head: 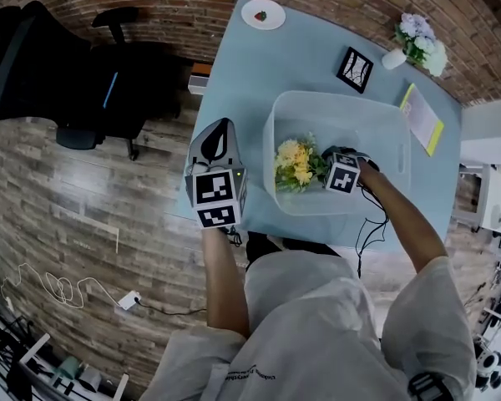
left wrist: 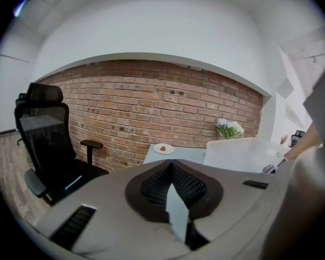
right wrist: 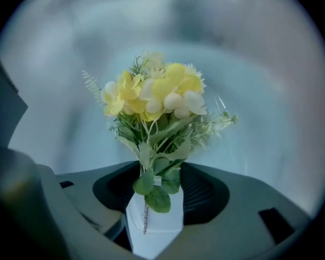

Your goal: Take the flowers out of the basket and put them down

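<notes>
**Stems sit in the right claw's gap, blooms point away**

The flowers (right wrist: 151, 99) are inside the basket (head: 334, 107), towards its near-left corner. The bunch runs straight out from the right claw (right wrist: 154, 183) along the claw's own line: stem end nearest, blooms at the far end, against the pale basket floor. So the long axis is in line w/ the claw, not across it.

The right claw is wide open. The lower stems and a few leaves stand in the gap, but neither side looks to be pressing on them, i.e. nothing is gripped yet. My read: a close from here should catch the stems, then a lift out over the rim.

The left claw (head: 220, 136) is outside the basket, off its left wall and past the desk (head: 309, 48) edge. Its jaws look closed w/ nothing in them. It is well apart from the flowers, so the right one is the working hand.

Flowers: small bunch, yellow and cream blooms, green leaves and thin pale sprigs (looks artificial, prob. light and springy). Stems are thin and bundled together.
</notes>
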Tool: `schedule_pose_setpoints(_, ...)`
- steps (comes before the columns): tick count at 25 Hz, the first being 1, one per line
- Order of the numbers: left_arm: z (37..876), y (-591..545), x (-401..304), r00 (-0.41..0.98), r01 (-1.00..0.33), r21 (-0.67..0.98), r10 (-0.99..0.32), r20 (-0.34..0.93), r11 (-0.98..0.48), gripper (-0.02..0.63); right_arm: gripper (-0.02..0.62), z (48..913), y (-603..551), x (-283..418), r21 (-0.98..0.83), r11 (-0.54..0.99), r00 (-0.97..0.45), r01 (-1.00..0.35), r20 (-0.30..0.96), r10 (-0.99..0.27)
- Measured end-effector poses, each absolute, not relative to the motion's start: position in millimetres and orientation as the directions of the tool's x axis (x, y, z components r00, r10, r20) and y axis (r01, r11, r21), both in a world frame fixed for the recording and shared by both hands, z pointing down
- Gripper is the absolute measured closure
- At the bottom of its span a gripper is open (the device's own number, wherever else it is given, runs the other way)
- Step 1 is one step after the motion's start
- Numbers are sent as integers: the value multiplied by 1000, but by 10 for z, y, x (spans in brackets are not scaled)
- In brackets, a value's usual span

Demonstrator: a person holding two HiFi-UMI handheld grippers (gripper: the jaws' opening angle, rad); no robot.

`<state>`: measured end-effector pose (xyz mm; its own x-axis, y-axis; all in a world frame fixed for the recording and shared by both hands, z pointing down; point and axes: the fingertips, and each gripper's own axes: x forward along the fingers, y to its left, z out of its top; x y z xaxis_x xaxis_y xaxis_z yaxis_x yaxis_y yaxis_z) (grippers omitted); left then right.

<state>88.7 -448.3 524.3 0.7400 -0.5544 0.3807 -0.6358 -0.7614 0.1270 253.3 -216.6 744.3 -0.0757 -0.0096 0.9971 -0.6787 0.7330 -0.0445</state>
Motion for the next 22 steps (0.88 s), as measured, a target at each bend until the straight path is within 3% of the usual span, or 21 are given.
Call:
schedule_pose_setpoints(7,5258,-4477,863,756,-616,131,-535,377,-777,589,371,7510,-2039,2435,-104,735,-87,-670,994,61)
schedule_pose_setpoints(13,5306,-4485,926,752,-620,142,-533,388,-772,589,489,7465,-1966,2400,-148,711,-112,-687,989,97)
schedule_pose_setpoints(22,4975,-4226,943,758,-620,104,-560,334,-778,589,506,6920,-2192,2500,-38,658,-125,-752,988,-86)
